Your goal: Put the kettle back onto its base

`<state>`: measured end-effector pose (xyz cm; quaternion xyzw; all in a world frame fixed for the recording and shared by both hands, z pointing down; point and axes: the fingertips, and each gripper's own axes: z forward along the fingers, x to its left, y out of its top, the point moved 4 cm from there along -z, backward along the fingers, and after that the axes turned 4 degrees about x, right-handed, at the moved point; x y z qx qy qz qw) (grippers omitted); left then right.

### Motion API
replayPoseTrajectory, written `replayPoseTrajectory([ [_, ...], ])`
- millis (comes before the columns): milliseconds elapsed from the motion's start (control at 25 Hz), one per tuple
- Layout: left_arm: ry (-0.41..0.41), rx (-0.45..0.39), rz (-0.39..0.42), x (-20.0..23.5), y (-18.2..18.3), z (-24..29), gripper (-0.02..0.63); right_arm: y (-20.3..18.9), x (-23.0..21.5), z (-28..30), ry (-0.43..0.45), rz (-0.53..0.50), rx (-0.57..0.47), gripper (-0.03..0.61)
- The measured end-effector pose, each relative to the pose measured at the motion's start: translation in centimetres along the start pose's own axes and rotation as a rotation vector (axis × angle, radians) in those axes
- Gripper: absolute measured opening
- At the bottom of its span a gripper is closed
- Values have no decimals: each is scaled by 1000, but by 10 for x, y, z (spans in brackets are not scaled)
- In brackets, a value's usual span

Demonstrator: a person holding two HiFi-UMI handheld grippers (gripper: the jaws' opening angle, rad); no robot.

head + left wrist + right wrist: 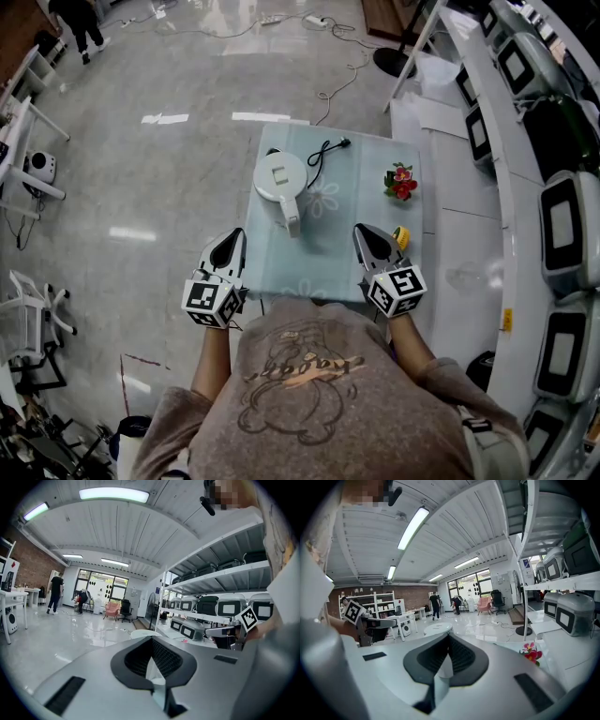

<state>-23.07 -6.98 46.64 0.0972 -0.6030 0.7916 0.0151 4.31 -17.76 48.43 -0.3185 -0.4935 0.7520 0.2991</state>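
Note:
A white kettle (279,180) stands upright on the small pale table (323,253), its handle (292,223) pointing toward me. A black cord with a plug (328,150) runs out from behind it. No separate base shows from above. My left gripper (229,242) hovers at the table's near left edge and my right gripper (367,236) over the near right part. Both are shut with nothing between the jaws. The kettle's lid (140,633) peeks over the left gripper (152,648), and its lid (437,629) shows beyond the right gripper (449,643).
A red flower (401,181) lies at the table's right side, also seen as the flower (531,651). A small yellow thing (402,237) sits by the right gripper. White shelving with grey machines (562,225) runs along the right. People stand far across the glossy floor (141,169).

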Motion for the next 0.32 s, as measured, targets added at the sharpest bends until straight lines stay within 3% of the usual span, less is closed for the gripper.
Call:
replayPoseTrajectory([
  [320,3,2,18,2,-3,2,21,-1,-1,0,6,7,6,0],
])
